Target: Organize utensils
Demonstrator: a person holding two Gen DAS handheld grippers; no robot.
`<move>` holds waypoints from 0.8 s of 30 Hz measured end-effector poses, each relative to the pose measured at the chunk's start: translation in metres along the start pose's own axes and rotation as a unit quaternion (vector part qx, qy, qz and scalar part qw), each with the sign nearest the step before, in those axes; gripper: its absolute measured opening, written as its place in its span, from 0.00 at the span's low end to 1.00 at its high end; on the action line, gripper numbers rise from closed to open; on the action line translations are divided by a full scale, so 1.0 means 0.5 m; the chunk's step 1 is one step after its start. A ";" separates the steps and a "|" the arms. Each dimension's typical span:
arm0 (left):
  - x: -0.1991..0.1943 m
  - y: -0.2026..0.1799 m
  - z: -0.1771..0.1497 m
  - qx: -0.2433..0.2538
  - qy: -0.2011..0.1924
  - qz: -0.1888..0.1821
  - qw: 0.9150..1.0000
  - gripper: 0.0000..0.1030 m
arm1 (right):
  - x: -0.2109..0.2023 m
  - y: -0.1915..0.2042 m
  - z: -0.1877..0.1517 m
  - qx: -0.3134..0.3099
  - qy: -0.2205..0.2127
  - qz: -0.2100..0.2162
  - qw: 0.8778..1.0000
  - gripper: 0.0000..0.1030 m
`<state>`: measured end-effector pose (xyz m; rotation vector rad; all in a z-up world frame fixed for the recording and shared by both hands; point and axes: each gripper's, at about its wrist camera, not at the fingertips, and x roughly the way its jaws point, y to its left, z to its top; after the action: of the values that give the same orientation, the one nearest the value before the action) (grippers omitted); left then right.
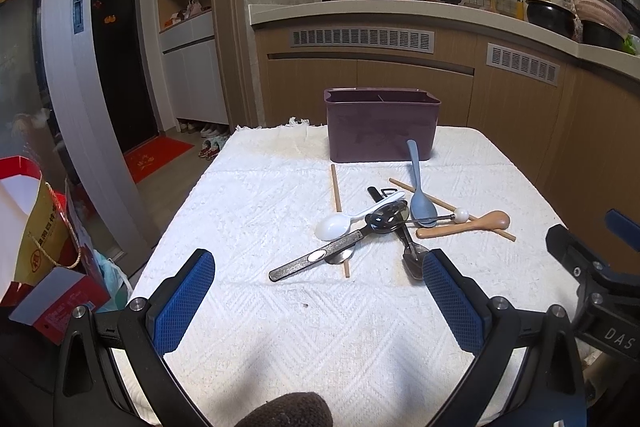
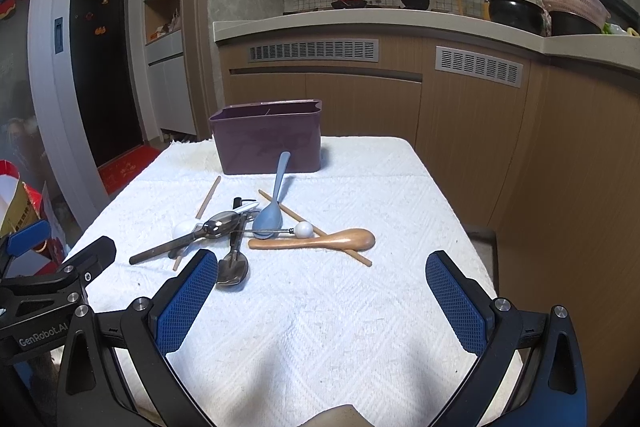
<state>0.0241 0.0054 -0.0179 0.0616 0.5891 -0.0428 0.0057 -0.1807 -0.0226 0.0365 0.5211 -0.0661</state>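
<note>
Jaws of both grippers spread wide and empty, left gripper (image 1: 319, 277) near utensil pile (image 1: 384, 223), "GenRobot.AI" lettering on its body.

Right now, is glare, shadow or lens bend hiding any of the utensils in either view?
Left wrist view: sharp; metal spoon glints mildly, soft shadow on the near cloth, counter bowed by fisheye. Right wrist view: equally clear; wooden spoon unobscured, dark vignette only at the corners.
</note>
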 end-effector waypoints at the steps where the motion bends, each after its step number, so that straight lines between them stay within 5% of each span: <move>1: 0.004 0.002 0.002 0.003 0.000 -0.002 1.000 1.00 | 0.002 -0.001 0.005 -0.001 -0.001 -0.001 1.000 1.00; 12: 0.077 0.006 0.044 0.048 0.023 -0.066 0.996 1.00 | 0.085 -0.003 0.045 -0.026 0.025 0.010 0.999 1.00; 19: 0.124 0.018 0.077 0.057 -0.001 -0.052 0.997 1.00 | 0.156 -0.008 0.079 -0.023 0.045 0.019 0.999 0.99; 24: 0.178 0.015 0.091 0.110 0.041 -0.082 0.990 1.00 | 0.214 -0.011 0.116 -0.020 0.064 0.039 0.997 0.92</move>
<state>0.1238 0.0076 -0.0293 0.2293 0.6689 -0.2656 0.1266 -0.1951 -0.0256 0.0223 0.6487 0.0224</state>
